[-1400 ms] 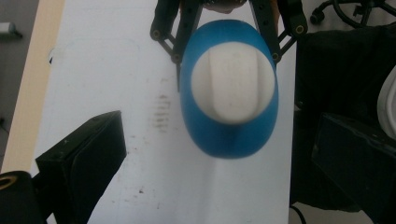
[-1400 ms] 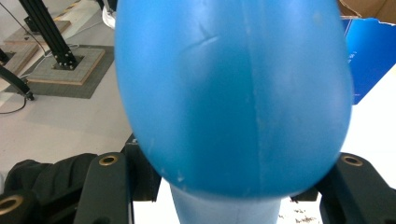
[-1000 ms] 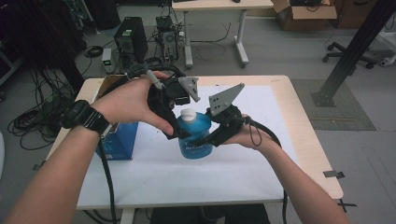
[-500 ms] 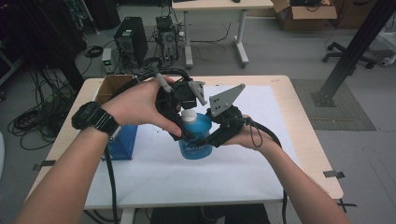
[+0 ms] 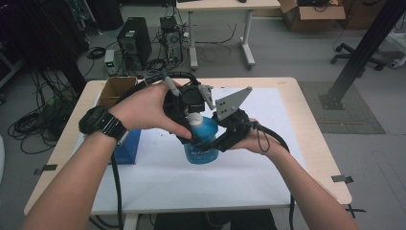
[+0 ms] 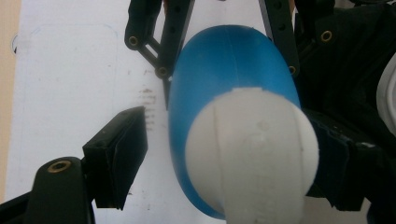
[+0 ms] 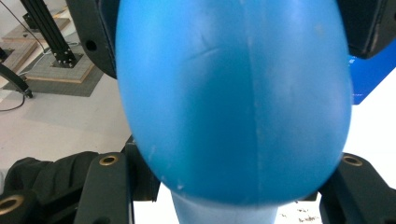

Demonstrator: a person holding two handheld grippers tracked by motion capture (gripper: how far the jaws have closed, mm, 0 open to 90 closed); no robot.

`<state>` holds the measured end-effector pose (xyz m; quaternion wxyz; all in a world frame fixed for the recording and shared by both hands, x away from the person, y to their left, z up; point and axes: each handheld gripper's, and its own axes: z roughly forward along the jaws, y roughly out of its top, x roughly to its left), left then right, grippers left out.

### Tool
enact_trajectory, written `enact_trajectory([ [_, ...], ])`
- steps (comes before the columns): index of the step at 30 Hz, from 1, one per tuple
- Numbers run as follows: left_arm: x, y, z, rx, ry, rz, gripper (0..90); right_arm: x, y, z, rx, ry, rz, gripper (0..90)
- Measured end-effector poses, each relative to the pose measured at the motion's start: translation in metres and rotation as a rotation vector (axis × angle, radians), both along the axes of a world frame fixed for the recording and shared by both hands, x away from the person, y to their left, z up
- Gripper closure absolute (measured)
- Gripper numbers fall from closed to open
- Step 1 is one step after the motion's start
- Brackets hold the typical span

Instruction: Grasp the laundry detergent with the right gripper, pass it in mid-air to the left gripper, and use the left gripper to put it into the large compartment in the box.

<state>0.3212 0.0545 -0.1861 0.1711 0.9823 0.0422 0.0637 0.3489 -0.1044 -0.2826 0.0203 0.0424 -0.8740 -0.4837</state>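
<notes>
**Left gripper settles over the cap**

The blue bottle (image 5: 201,146) stands upright near the middle of the white sheet (image 5: 268,167) on the table (image 5: 316,143), held at its body by the right gripper (image 5: 221,139). In the right gripper view the jaws sit on either side of the blue body, pressed against it, so this gripper is clamped on the bottle and steadies it.

Over the last second the left gripper (image 5: 191,108) has moved in from the left and come down over the bottle's top. It now hangs directly above the white cap (image 6: 252,154). In the left gripper view its jaws straddle the cap: the right jaw lies against or just beside the cap, while the left jaw stands clearly apart from it, with white sheet showing between. So the left gripper is wide open and grips nothing yet.

This looks like the approach to unscrewing the cap: positioning seems done, and closing on the cap comes next. The cap sits off-centre between the jaws, so closing may nudge it sideways.

A blue box (image 5: 125,146) lies at the left, well apart.
</notes>
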Motion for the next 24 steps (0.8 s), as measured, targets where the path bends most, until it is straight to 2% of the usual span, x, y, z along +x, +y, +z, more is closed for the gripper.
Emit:
enact_trajectory([
  [24,-0.0018,-0.0055,-0.0009,0.036,0.005,0.003,30.7,-0.0017,0.0006,-0.0008,-0.007,-0.001,-0.004,41.5],
])
